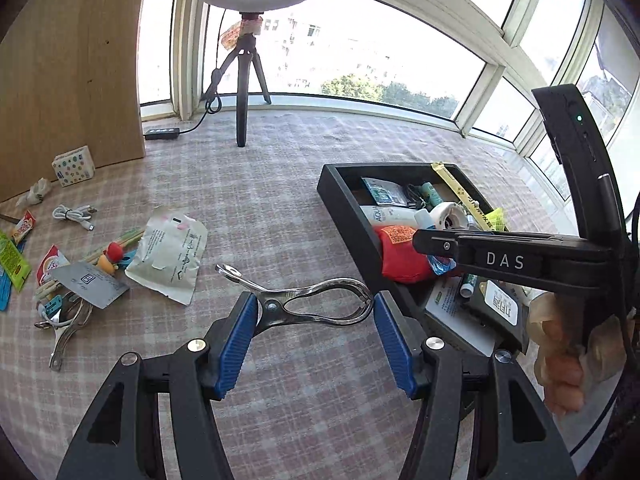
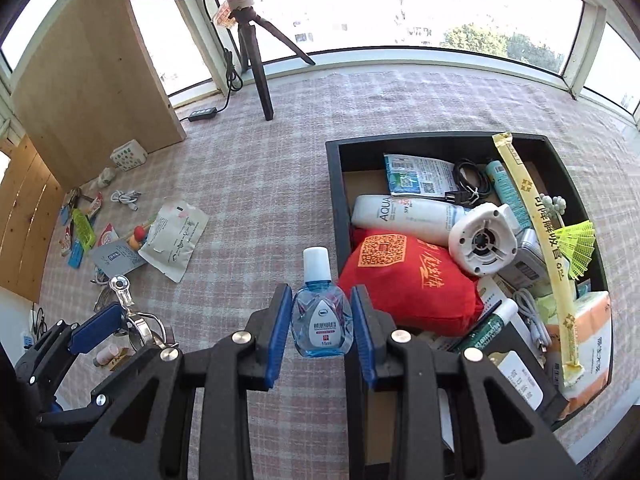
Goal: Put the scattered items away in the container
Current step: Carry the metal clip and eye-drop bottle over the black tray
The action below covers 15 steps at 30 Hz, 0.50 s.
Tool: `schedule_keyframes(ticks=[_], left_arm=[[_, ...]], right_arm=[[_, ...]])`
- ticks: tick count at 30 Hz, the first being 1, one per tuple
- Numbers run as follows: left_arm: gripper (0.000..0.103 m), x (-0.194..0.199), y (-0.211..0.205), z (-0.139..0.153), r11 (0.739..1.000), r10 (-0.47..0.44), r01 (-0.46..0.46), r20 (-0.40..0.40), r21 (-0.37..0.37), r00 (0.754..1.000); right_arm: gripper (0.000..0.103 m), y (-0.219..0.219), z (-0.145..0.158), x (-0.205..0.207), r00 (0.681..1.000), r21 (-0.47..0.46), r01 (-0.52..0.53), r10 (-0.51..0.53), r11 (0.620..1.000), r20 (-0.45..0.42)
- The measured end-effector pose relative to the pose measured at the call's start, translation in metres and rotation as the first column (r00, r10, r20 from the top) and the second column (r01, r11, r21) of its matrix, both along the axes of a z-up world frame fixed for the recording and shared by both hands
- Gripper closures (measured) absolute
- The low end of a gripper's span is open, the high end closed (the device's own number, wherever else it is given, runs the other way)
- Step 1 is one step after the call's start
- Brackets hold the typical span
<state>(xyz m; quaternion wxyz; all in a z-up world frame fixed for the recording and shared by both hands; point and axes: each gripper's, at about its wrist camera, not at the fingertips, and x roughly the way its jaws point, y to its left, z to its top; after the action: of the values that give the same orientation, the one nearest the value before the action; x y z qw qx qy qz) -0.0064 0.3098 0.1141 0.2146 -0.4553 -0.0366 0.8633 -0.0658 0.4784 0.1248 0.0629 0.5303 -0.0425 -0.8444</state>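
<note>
My left gripper (image 1: 314, 306) is shut on a large metal clip (image 1: 308, 300), held across its blue pads above the checked cloth, just left of the black container (image 1: 344, 204). My right gripper (image 2: 322, 320) is shut on a small blue eye-drop bottle (image 2: 320, 320) with a white cap, held upright at the container's left wall (image 2: 334, 200). The container holds a red pouch (image 2: 412, 280), a white tube (image 2: 404, 216), a white fan (image 2: 482, 242) and several packets. Scattered items lie to the left: a white sachet (image 1: 170, 254), a grey card (image 1: 94, 284), a white cable (image 1: 74, 216).
A ring-light tripod (image 1: 244, 92) stands at the back by the window. A wooden panel (image 1: 72, 68) stands at the left with a small patterned box (image 1: 74, 166) beside it. A second metal clip (image 1: 66, 330) and snack packets (image 1: 14, 260) lie at the far left.
</note>
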Motion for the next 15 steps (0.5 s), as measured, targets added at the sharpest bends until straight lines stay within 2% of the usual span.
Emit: schedule_keyframes(ticks=[7, 15], left_arm=[[0.045, 0.004, 0.091, 0.009, 0.99, -0.138, 0.138, -0.016, 0.007, 0.99], [0.045, 0.01, 0.165, 0.014, 0.968, -0.252, 0.251, -0.029, -0.024, 0.967]], right_arm=[[0.073, 0.1, 0.014, 0.006, 0.988, 0.032, 0.155, -0.154, 0.987, -0.033], [0.073, 0.177, 0.02, 0.008, 0.964, 0.055, 0.263, -0.261, 0.963, -0.051]])
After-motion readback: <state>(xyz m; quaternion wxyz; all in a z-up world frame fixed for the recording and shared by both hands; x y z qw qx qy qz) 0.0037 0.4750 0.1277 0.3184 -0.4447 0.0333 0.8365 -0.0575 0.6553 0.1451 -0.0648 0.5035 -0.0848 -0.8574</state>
